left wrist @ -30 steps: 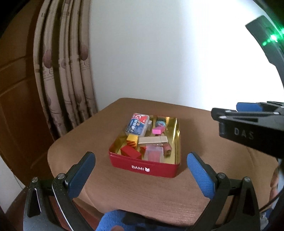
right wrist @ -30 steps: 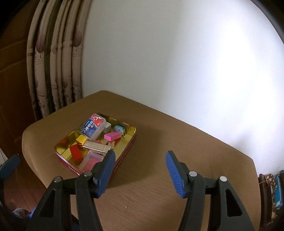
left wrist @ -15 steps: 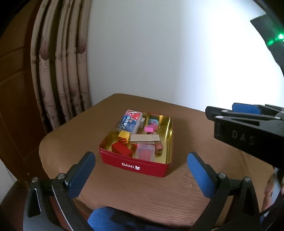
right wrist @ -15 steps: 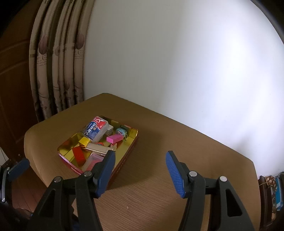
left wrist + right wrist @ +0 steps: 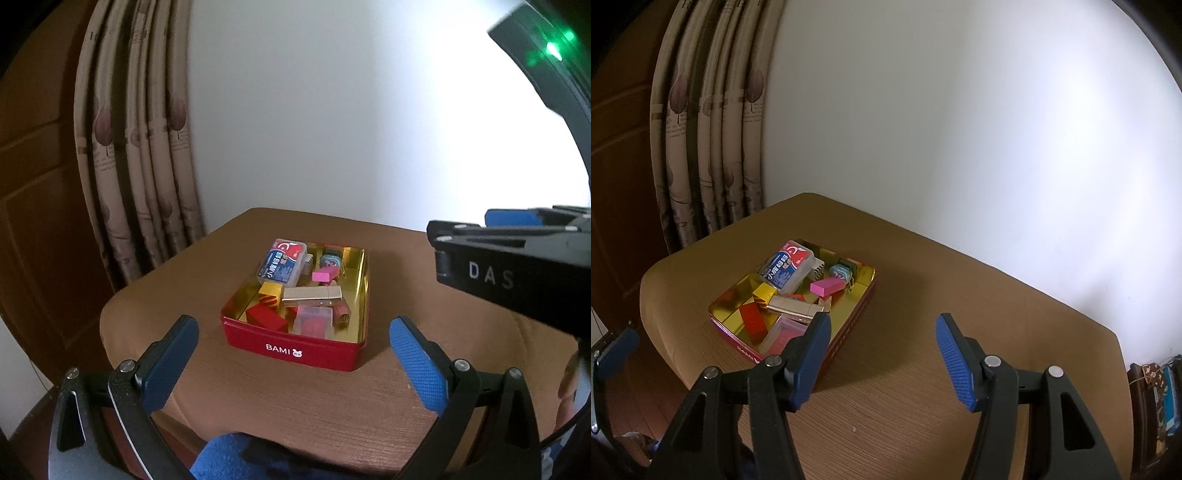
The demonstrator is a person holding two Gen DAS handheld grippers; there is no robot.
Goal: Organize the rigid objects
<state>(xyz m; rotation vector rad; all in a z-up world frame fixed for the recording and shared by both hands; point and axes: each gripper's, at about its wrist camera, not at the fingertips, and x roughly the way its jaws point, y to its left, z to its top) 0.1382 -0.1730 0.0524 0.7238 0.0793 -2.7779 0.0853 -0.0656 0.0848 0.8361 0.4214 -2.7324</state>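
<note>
Nearby, curtain (image 5: 140,155) behind table (image 5: 295,398); red tin (image 5: 295,347) crammed, unobstructed.

Glossy metal tin (image 5: 354,354), wood-grain table (image 5: 295,402)

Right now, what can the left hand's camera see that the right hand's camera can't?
Only the left wrist view shows the white BAMI lettering on the tin's front wall, and a green light on the dark rim at the top right. It also sees the right gripper from the side.

Only the right wrist view shows the tin's long side wall and the colourful clutter past the table's right edge.

Both show the red tin on the brown table, the pink block, the curtain, and open, empty jaws.
</note>
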